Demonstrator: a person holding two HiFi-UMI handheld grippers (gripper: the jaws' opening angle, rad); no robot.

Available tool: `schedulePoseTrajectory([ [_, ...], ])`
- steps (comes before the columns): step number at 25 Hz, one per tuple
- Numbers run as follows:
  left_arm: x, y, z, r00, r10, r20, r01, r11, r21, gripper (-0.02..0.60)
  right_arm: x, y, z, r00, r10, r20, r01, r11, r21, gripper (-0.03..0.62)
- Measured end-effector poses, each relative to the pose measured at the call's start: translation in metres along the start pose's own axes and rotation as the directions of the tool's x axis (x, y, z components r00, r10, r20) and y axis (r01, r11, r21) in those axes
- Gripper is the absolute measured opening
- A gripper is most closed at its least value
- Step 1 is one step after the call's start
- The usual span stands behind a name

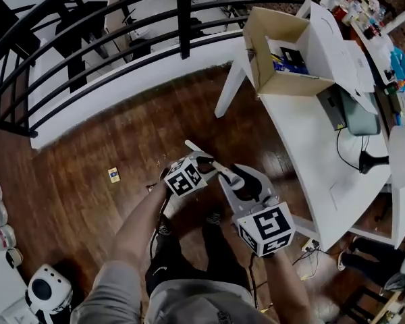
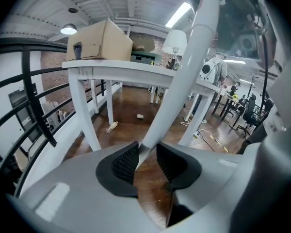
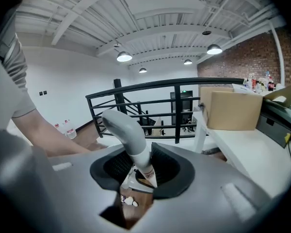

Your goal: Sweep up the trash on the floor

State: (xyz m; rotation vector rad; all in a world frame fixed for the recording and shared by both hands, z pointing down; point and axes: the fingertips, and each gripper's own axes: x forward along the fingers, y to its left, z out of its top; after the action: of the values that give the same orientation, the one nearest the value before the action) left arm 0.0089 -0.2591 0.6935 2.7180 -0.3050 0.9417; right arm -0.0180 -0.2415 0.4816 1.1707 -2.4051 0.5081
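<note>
My left gripper [image 2: 146,159] is shut on a long white broom pole [image 2: 184,72] that rises up and to the right out of its jaws. A curved grey dustpan handle [image 3: 128,130] stands between the pads of my right gripper [image 3: 140,171], which is shut on it; part of the white pan [image 3: 136,184] shows just below. A few pale scraps [image 3: 128,201] lie on the wood floor under it. From the head camera, both grippers are close together in front of the person, left gripper [image 1: 204,160] and right gripper [image 1: 239,179]. A small yellow scrap [image 1: 114,174] lies to their left.
A white table [image 1: 310,147] with an open cardboard box [image 1: 277,59] stands to the right, its legs [image 2: 82,110] close by. A black railing [image 1: 121,32] runs along the floor's far edge. A bottle [image 2: 111,126] and a cup [image 2: 140,115] lie under the table. Cables [image 2: 208,137] trail on the floor.
</note>
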Motion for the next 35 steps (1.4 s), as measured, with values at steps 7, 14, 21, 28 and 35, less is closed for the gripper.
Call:
schedulePoseTrajectory([
  [7,-0.095,-0.004,-0.080,0.999,0.030,-0.038,-0.032,0.998,-0.050,0.121,0.037,0.107,0.008,0.999,0.050,-0.006,-0.050,0.999,-0.005,0.104],
  [14,-0.166,-0.007,-0.136,0.996,0.080,-0.028,-0.083,0.991,-0.102,0.121,0.065,0.191,0.014,0.994,0.106,-0.020,-0.107,0.994,-0.036,0.104],
  [21,-0.222,-0.008,-0.173,0.992,0.122,-0.037,-0.125,0.984,-0.129,0.121,0.083,0.241,0.025,0.989,0.149,-0.024,-0.150,0.988,-0.033,0.101],
  [28,-0.298,0.002,-0.194,0.972,0.235,-0.029,-0.236,0.963,-0.129,0.120,0.092,0.302,0.056,0.970,0.240,0.041,-0.237,0.969,-0.077,0.101],
  [35,-0.381,0.012,-0.234,0.918,0.388,-0.080,-0.395,0.908,-0.138,0.120,0.105,0.366,0.070,0.929,0.356,0.106,-0.344,0.932,-0.111,0.101],
])
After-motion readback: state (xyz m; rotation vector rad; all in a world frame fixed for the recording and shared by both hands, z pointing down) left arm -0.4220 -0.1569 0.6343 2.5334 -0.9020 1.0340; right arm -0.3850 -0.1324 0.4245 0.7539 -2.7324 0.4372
